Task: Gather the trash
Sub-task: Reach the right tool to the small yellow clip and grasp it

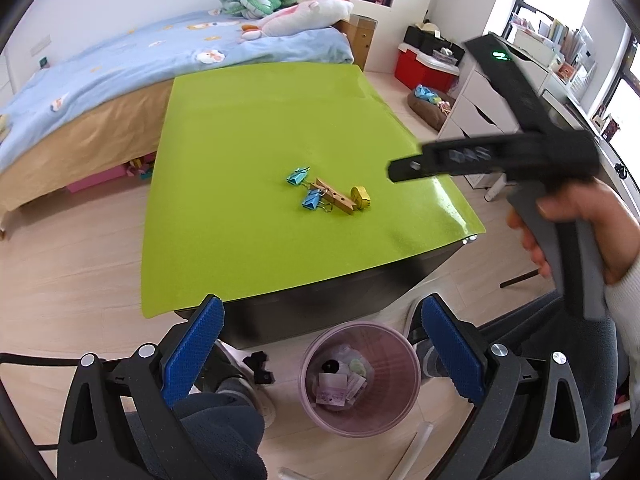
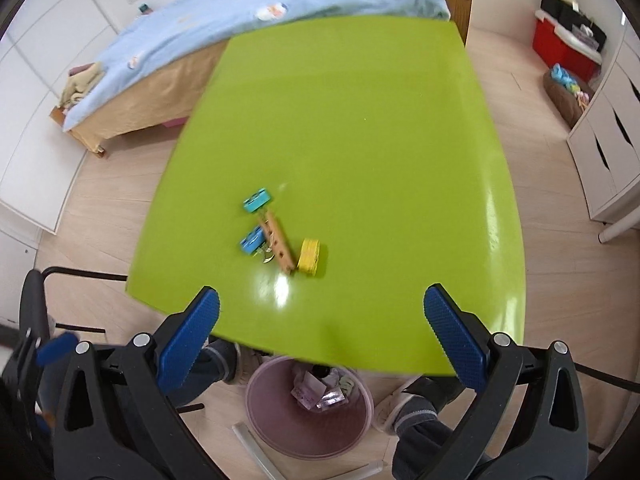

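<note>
A pink trash bin (image 1: 360, 380) with paper scraps inside stands on the floor at the near edge of the green table (image 1: 260, 120); it also shows in the right wrist view (image 2: 308, 412). On the table lie two blue binder clips (image 1: 298, 176) (image 1: 311, 200), a wooden clothespin (image 1: 334, 196) and a yellow roll (image 1: 360, 197); they also show in the right wrist view: clips (image 2: 258, 200) (image 2: 252, 242), clothespin (image 2: 278, 240), roll (image 2: 309, 255). My left gripper (image 1: 322, 344) is open and empty above the bin. My right gripper (image 2: 320, 336) is open and empty above the table's near edge.
A bed (image 1: 120, 72) with a blue cover and plush toys stands behind the table. White drawers (image 1: 476, 112) and a red box (image 1: 424, 68) are at the right. The person's legs and slippers flank the bin. A clear tube (image 2: 256, 448) lies on the floor.
</note>
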{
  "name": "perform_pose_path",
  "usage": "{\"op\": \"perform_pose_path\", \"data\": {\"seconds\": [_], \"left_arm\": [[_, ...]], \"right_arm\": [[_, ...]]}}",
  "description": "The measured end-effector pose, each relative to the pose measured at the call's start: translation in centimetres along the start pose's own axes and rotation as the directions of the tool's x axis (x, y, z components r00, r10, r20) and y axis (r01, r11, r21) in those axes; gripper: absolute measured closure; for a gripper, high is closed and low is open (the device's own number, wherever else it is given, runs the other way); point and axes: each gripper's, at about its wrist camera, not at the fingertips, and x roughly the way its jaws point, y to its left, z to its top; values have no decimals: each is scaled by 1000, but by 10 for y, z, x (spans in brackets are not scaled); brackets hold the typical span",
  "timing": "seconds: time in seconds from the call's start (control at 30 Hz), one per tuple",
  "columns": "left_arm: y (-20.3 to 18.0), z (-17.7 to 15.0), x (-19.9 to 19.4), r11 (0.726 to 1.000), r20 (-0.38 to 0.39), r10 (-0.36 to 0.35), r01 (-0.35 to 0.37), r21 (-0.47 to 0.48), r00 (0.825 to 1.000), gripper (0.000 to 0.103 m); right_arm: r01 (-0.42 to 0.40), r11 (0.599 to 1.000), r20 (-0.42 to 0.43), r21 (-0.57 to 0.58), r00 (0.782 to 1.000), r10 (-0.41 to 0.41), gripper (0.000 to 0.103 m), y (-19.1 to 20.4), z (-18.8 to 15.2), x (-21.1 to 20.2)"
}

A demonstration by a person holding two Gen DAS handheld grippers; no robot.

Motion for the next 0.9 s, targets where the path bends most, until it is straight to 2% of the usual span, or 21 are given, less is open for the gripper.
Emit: {"op": "perform_pose_path", "data": {"seconds": [0.27, 0.33, 0.4, 0.5, 0.57, 0.67, 0.73, 0.8, 0.9], "left_arm": [[7, 0, 1, 1000, -1, 10, -10, -20, 1000, 8], [9, 0, 2, 1000, -3, 11, -11, -25, 1000, 8], [11, 0, 3, 999, -6, 12, -13, -33, 1000, 8], [12, -1, 6, 999, -12, 13, -14, -40, 1000, 8], [13, -1, 8, 999, -17, 13, -14, -43, 1000, 8], [14, -1, 10, 999, -20, 14, -15, -46, 1000, 8], [14, 0, 10, 999, -19, 13, -14, -47, 1000, 8], [14, 2, 11, 999, -19, 13, -14, -48, 1000, 8], [14, 3, 13, 999, -20, 10, -11, -46, 1000, 8]], "right_arm": [[2, 998, -105, 55, 994, 4, 5, -8, 25, 47], [5, 998, -125, 57, 992, 2, 26, -7, 27, 55], [5, 998, -140, 67, 990, 4, 29, -8, 28, 62], [-1, 998, -148, 63, 989, 10, 44, -6, 31, 68], [-9, 998, -159, 58, 987, 18, 48, -6, 32, 73], [-16, 998, -170, 57, 985, 25, 62, -3, 33, 80], [-35, 998, -170, 62, 984, 45, 84, -2, 34, 82], [-54, 997, -165, 60, 984, 64, 89, -1, 34, 82], [-55, 997, -153, 51, 986, 62, 89, 0, 33, 78]]}}
